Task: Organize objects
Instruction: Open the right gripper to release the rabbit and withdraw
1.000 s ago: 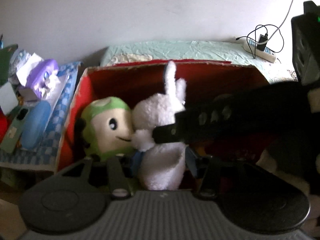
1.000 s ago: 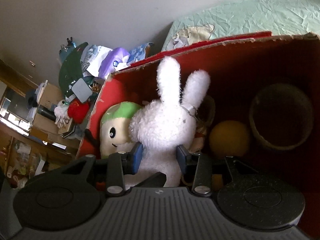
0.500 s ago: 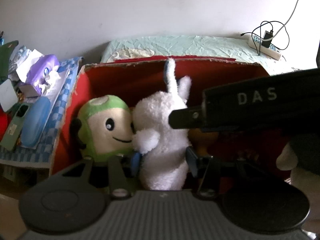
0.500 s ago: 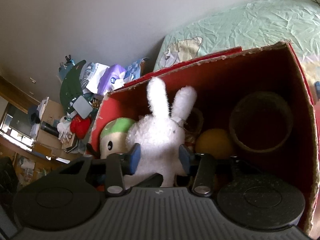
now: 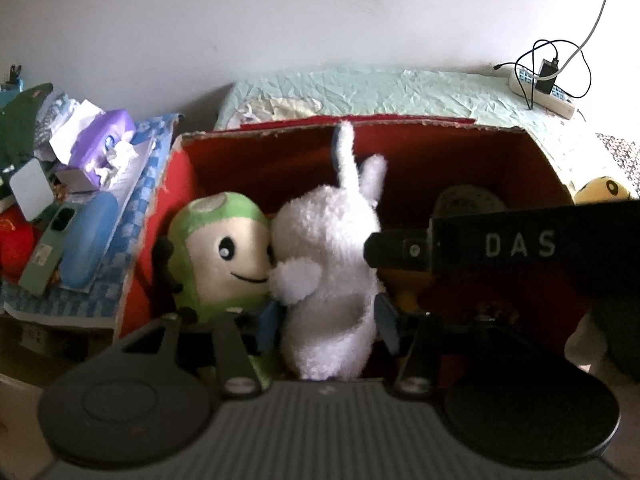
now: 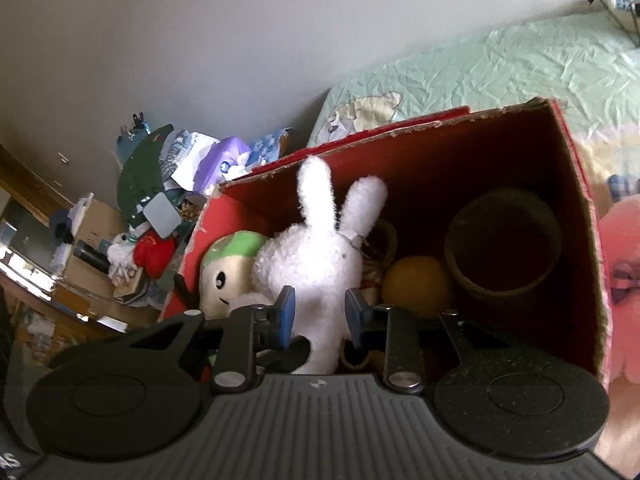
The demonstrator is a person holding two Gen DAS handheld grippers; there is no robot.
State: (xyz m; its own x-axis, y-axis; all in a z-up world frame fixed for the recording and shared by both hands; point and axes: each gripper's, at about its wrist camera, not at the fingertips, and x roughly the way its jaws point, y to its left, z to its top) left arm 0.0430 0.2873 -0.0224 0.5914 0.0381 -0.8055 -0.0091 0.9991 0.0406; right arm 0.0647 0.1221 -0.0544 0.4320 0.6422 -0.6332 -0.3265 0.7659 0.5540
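Observation:
A white plush rabbit (image 5: 332, 256) stands upright in a red cardboard box (image 5: 188, 152), beside a green-capped mushroom plush (image 5: 224, 248). My left gripper (image 5: 326, 320) has its blue pads on both sides of the rabbit's lower body. My right gripper (image 6: 318, 314) also has its pads against the rabbit (image 6: 320, 256). The right gripper's black finger marked DAS (image 5: 480, 246) crosses the left wrist view. The box (image 6: 576, 184) also holds an orange ball (image 6: 416, 284) and a brown round basket (image 6: 504, 248).
A cluttered stand with a purple tissue pack (image 5: 100, 144) and a blue case (image 5: 86, 240) lies left of the box. A bed with a green sheet (image 5: 380, 88) lies behind it. A power strip (image 5: 544, 92) sits far right. A pink plush (image 6: 620, 280) lies right of the box.
Both cameras have drawn back and risen a little, so more of the box shows. The rabbit stays between both grippers' pads.

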